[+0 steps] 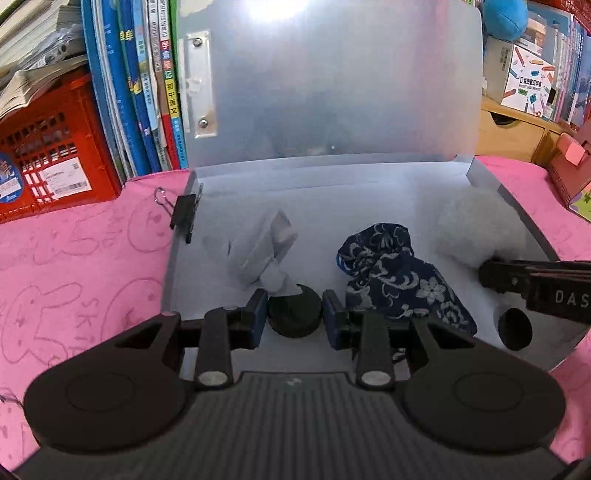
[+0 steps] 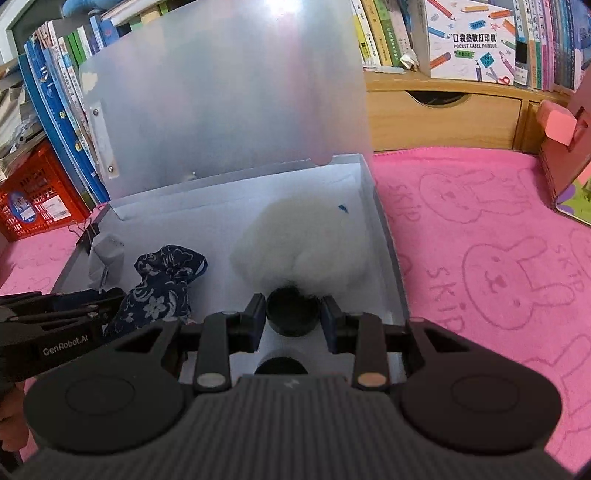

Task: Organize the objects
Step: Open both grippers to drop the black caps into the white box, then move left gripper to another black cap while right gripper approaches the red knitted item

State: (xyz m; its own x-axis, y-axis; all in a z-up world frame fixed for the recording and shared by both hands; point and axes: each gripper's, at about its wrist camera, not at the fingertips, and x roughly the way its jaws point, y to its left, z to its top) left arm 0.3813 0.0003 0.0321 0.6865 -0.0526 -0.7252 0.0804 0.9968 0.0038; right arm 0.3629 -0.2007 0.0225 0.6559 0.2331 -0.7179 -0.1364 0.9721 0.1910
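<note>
A pink towel (image 2: 480, 258) covers the table. Behind it stand books (image 1: 136, 85), a red crate (image 1: 48, 162) to their left, wooden drawers (image 2: 443, 118) to their right.

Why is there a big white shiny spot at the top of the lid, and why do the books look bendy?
Left wrist view: a lamp's glare whitens the top of the open lid, and the fisheye lens bows the books. Right wrist view: the same glare on the lid, and the shelf curves near the edge.
</note>
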